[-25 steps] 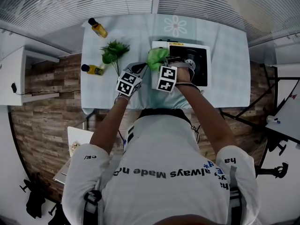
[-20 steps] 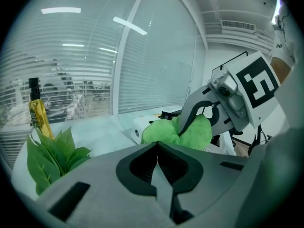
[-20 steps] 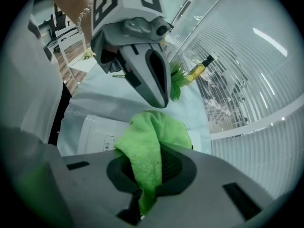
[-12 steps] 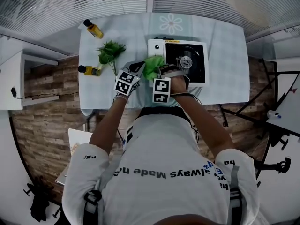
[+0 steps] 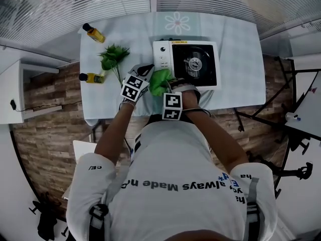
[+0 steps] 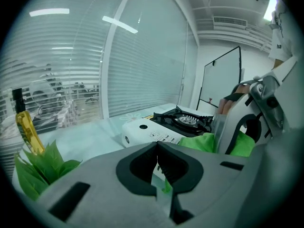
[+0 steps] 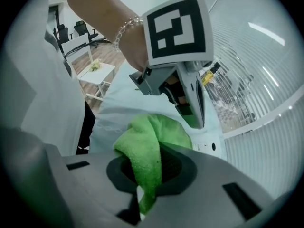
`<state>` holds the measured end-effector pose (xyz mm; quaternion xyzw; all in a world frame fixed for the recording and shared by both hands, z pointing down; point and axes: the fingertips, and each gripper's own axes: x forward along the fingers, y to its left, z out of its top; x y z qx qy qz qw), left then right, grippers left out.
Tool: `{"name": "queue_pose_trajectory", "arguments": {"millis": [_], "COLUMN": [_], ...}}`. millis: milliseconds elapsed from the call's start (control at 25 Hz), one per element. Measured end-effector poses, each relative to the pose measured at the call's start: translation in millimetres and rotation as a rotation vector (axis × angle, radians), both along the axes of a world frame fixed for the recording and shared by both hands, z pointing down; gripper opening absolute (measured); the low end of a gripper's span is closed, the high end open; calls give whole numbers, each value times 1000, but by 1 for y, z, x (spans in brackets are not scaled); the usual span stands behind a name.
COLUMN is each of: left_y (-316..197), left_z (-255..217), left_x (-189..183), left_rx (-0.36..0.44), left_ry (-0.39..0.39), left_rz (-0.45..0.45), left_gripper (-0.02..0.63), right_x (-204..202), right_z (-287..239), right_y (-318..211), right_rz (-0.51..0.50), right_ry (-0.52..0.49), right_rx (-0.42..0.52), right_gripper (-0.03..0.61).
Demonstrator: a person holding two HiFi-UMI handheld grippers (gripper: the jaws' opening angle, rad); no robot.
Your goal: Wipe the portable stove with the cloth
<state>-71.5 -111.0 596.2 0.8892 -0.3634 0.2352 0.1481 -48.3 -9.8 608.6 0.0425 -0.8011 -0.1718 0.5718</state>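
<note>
Green and fluffy, the cloth (image 7: 148, 152) looks soft, light and limp, so it should drape and drag over metal rather than slide. A pinch on a bunched fold suits it, and the right gripper (image 7: 142, 194) is clamped on just such a fold. It sits at the near edge of the table (image 5: 235, 49), just beside the near left corner of the stove (image 5: 188, 64). The left gripper (image 6: 156, 161) has its jaws pressed together on nothing. A pale patterned cover lies over the table; slatted blinds (image 5: 75, 6) stand beyond its far edge, with wood flooring (image 5: 45, 129) around it.
</note>
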Motion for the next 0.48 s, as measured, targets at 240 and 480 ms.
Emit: {"name": "queue_pose_trajectory", "arguments": {"millis": [240, 480], "left_y": [3, 9], "left_z": [5, 5], "left_x": [12, 30], "left_rx": [-15, -31], "left_ry": [-12, -37], "left_rz": [38, 101], "left_gripper": [12, 12], "right_x": [14, 42], "right_z": [3, 3], "right_y": [23, 38], "right_rz": [41, 61], "right_ry": [-57, -78], "right_rx": [-96, -180], "right_gripper": [23, 23]}}
